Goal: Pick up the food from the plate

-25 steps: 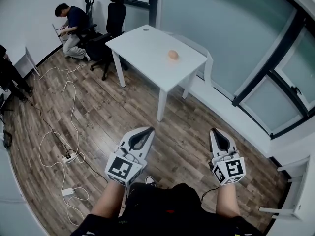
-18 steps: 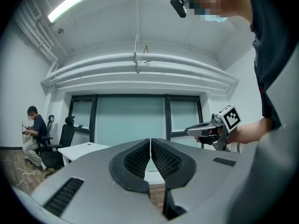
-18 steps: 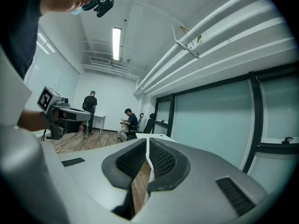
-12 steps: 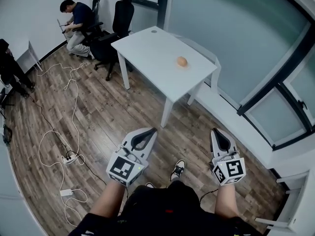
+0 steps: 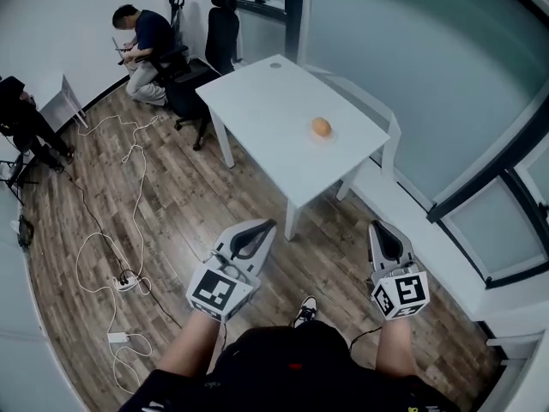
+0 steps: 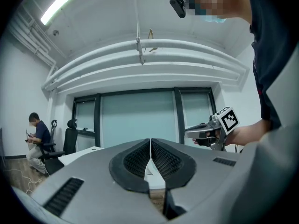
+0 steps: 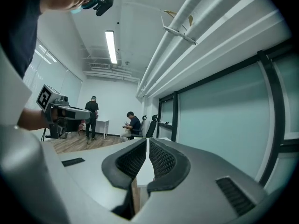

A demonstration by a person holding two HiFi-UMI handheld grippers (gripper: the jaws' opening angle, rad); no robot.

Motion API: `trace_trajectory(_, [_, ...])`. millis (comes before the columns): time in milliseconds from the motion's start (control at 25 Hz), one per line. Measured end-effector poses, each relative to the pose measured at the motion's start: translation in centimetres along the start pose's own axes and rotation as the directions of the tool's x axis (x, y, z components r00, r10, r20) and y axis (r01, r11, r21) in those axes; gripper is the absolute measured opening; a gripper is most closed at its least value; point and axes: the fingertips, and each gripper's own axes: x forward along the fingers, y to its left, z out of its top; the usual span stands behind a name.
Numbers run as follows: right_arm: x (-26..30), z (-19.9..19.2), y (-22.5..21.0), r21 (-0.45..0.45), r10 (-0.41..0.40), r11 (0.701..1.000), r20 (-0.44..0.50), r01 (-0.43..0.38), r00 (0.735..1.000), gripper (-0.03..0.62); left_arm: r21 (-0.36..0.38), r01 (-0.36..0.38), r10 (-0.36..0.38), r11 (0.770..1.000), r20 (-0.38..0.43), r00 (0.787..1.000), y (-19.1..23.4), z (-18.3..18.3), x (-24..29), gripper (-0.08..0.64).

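We look down on a wood floor (image 5: 171, 204) that fills most of the head view, w/ a glass wall (image 5: 412, 50) along the right side. A white table (image 5: 257, 101) stands by that wall, up ahead & well apart from both grippers. Past its far corner sits a person (image 5: 146, 45), bent over something in their hands, w/ a black office chair (image 5: 225, 24) just beside. Another person in dark clothes (image 5: 26, 118) is at the left edge. White cables (image 5: 90, 247) loop across the floor on the left.

We hold the left gripper (image 5: 271, 223) low in front of our body, pointing toward the table. Its own view shows the jaws pressed together w/ nothing btwn them. The right gripper (image 5: 377, 225) sits alongside it, pointing the same way. Its view also shows the jaws together & empty. Each has its marker cube at the back end, by our hands.

A power strip (image 5: 126, 279) lies among the cables. One shoe (image 5: 302, 310) of ours shows on the floor btwn the grippers.

The food (image 5: 321, 127), a small round orange item, lies on the tabletop toward the glass-wall side, w/ nothing touching it. We can't make out a plate under it: white on white, too small.
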Motion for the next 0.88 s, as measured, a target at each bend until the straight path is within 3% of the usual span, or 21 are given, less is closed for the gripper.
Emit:
trace_trajectory(440, [7.0,-2.5,-13.9,0.036,0.099,0.994,-0.022,-0.098,0.995,0.037,-0.012,-0.077,0.076,0.997,-0.035,0.996,0.1,-0.7,14.7,0.029])
trace_trajectory(720, [11.7,-4.3,-15.6,0.049,0.152,0.988,-0.053,-0.150,0.987,0.037,-0.029,-0.103,0.101,0.994,-0.062,0.993,2.9,-1.9,18.6,0.029])
trace_trajectory(880, [13.9,-5.5,-17.3,0.049,0.136,0.990,-0.087,-0.132,0.987,0.037,-0.033,-0.083,0.081,0.996,-0.052,0.995,4.6,-2.4,21.2,0.029])
